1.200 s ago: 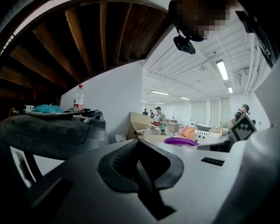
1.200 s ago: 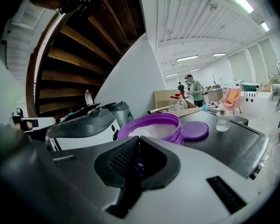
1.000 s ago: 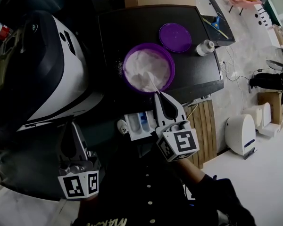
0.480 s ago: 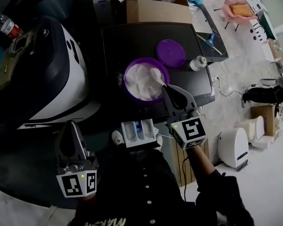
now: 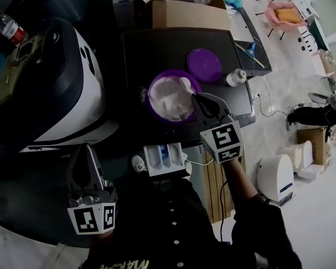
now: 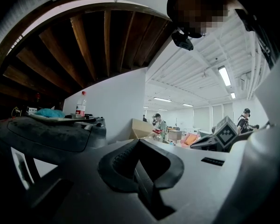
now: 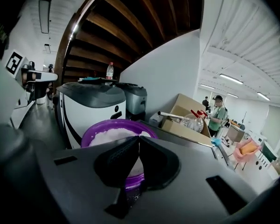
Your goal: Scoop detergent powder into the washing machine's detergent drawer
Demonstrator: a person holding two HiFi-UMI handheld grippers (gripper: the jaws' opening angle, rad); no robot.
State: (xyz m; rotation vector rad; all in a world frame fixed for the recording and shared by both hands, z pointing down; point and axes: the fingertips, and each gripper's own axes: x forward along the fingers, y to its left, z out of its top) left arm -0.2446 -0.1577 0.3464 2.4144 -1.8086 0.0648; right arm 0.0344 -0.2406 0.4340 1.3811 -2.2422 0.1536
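Scoop (image 5: 185,84): small and white, its bowl over the right rim of the purple powder tub (image 5: 152,91) on the dark surface (image 5: 135,49). Its long axis slants from the bowl down-right into my right claw (image 5: 195,98), clamped on the handle. My left claw (image 5: 81,152) is closed on nothing. The detergent drawer (image 5: 163,157) stands open below the tub.

Bowl (image 5: 149,98) & lid (image 5: 204,64) showing purple; powder (image 5: 168,97) & scoop (image 5: 186,83) looking wht. Table (image 5: 140,49) showing blk. Washer (image 5: 89,88) showing wht w/ blk top. Drawer (image 5: 162,158) showing wht w/ blue inside. Left gripper (image 5: 81,150) & right gripper (image 5: 196,98) wearing blk-wht square markers. Bottle (image 5: 10,28) showing red label.
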